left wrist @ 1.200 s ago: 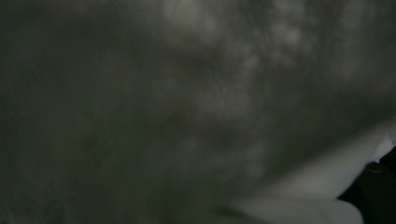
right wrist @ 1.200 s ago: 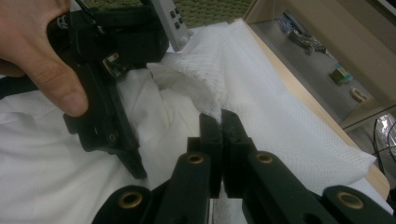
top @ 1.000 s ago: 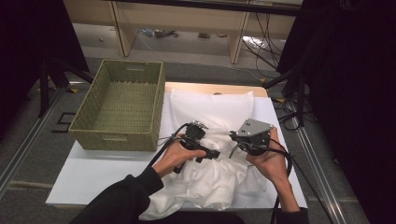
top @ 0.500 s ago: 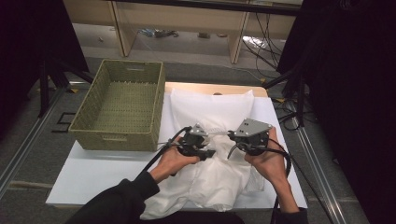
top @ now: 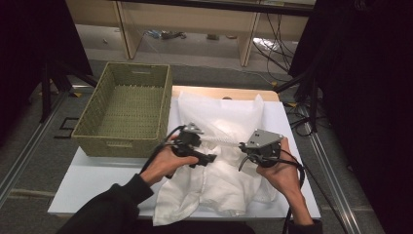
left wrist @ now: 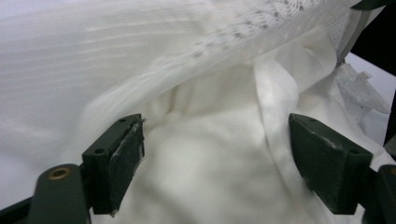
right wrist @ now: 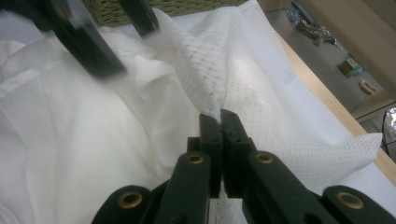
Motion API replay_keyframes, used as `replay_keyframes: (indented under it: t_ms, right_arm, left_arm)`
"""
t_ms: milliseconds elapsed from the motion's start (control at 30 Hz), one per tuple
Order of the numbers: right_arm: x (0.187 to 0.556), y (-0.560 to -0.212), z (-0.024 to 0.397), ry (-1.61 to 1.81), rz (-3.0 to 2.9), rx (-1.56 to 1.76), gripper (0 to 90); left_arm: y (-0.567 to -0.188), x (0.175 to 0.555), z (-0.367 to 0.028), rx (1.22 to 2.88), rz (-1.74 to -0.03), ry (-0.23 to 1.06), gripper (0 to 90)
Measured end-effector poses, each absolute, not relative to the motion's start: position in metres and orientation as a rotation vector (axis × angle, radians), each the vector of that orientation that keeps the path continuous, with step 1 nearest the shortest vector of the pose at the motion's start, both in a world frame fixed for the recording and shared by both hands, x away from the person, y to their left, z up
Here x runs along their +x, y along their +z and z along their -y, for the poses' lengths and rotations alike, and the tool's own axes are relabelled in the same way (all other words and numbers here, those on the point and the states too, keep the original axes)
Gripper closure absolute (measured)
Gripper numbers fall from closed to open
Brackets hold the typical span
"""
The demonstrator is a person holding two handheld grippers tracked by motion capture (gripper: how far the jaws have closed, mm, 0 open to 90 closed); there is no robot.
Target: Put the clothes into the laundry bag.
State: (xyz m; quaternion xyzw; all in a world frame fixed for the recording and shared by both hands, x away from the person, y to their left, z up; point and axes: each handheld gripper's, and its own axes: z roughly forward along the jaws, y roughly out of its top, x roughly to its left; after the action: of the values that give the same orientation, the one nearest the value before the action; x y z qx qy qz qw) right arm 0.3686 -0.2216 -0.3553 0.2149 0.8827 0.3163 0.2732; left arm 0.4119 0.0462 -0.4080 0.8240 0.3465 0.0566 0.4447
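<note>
a white table [top: 92, 183] stands on a grey floor, shelves behind it at twelve o'clock. a woven basket [top: 127, 108] sits at ten o'clock. beside it lies crumpled white cloth [top: 219, 180] under a white mesh bag [top: 221, 114]. the right gripper [right wrist: 219, 122] is clenched on a pinch of the mesh. the left gripper [left wrist: 215, 154] has just been opening, its jaws released, loose cloth between them.
</note>
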Motion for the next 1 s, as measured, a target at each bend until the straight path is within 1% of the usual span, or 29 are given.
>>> replay_keyframes:
  t_ms: [67,133,167,233,300,333,367,400,433,467,500,533,567,600,633,667,700,733,800,833,867,900,933,967,1000]
  right_arm:
    - [0.369,-0.355,0.22,0.85,-2.372,0.577,90.0]
    - [0.367,-0.353,0.218,0.851,-2.371,0.588,90.0]
    - [0.367,-0.353,0.217,0.851,-2.374,0.593,90.0]
    - [0.367,-0.352,0.216,0.852,-2.373,0.584,90.0]
    - [0.369,-0.352,0.215,0.854,-2.374,0.562,90.0]
    - [0.369,-0.353,0.215,0.854,-2.375,0.57,90.0]
    - [0.37,-0.354,0.215,0.855,-2.376,0.562,90.0]
    - [0.37,-0.355,0.215,0.851,-2.385,0.577,90.0]
    - [0.369,-0.357,0.215,0.851,-2.391,0.597,90.0]
    - [0.37,-0.358,0.214,0.847,-2.393,0.591,90.0]
    - [0.371,-0.359,0.214,0.848,-2.39,0.564,90.0]
    - [0.372,-0.36,0.213,0.851,-2.392,0.563,90.0]
    - [0.37,-0.36,0.212,0.852,-2.396,0.594,90.0]
    - [0.37,-0.359,0.212,0.853,-2.393,0.591,90.0]
    - [0.371,-0.358,0.211,0.857,-2.392,0.561,90.0]
    - [0.369,-0.357,0.211,0.856,-2.394,0.566,90.0]
    - [0.368,-0.356,0.21,0.856,-2.388,0.582,90.0]
    - [0.367,-0.355,0.21,0.856,-2.394,0.579,90.0]
    - [0.368,-0.354,0.212,0.857,-2.377,0.568,90.0]
    - [0.367,-0.354,0.213,0.857,-2.386,0.572,90.0]
    - [0.368,-0.354,0.215,0.862,-2.377,0.558,90.0]
    - [0.368,-0.354,0.216,0.865,-2.377,0.561,90.0]
    - [0.368,-0.354,0.217,0.862,-2.378,0.574,90.0]
    - [0.367,-0.354,0.218,0.865,-2.371,0.589,90.0]
    - [0.368,-0.354,0.218,0.864,-2.372,0.593,90.0]
  left_arm:
    - [-0.41,0.412,-0.065,2.067,-0.929,0.139,15.4]
    - [-0.418,0.414,-0.073,2.093,-0.943,0.149,15.8]
    - [-0.427,0.418,-0.075,2.096,-0.962,0.113,15.9]
    - [-0.444,0.428,-0.071,2.086,-1.021,0.046,15.3]
    - [-0.455,0.433,-0.062,2.098,-1.036,0.055,12.6]
    - [-0.458,0.436,-0.057,2.094,-1.009,0.045,10.4]
    - [-0.461,0.438,-0.053,2.028,-1.019,-0.021,12.7]
    - [-0.462,0.441,-0.053,1.984,-1.035,-0.14,22.7]
    - [-0.463,0.443,-0.052,1.948,-1.043,-0.222,35.4]
    - [-0.462,0.44,-0.049,1.945,-1.023,-0.228,46.7]
    - [-0.458,0.434,-0.045,1.958,-0.987,-0.192,56.7]
    - [-0.453,0.426,-0.04,1.98,-0.953,-0.161,63.2]
    - [-0.448,0.42,-0.036,1.991,-0.941,-0.14,67.3]
    - [-0.442,0.414,-0.032,1.992,-0.936,-0.137,69.5]
    - [-0.438,0.41,-0.029,1.99,-0.929,-0.131,69.6]
    - [-0.435,0.408,-0.026,1.996,-0.925,-0.12,69.2]
    - [-0.433,0.406,-0.025,2.012,-0.935,-0.091,66.7]
    - [-0.432,0.406,-0.024,2.04,-0.948,-0.056,59.9]
    - [-0.432,0.405,-0.029,2.123,-0.969,-0.019,40.7]
    - [-0.431,0.403,-0.035,2.157,-0.972,-0.007,33.0]
    - [-0.43,0.401,-0.042,2.179,-0.961,0.015,29.8]
    - [-0.43,0.397,-0.049,2.191,-0.96,0.014,29.3]
    - [-0.43,0.396,-0.056,2.23,-0.945,-0.014,27.7]
    - [-0.434,0.39,-0.056,2.177,-0.999,-0.075,24.8]
    - [-0.437,0.388,-0.058,2.22,-0.957,-0.119,23.7]
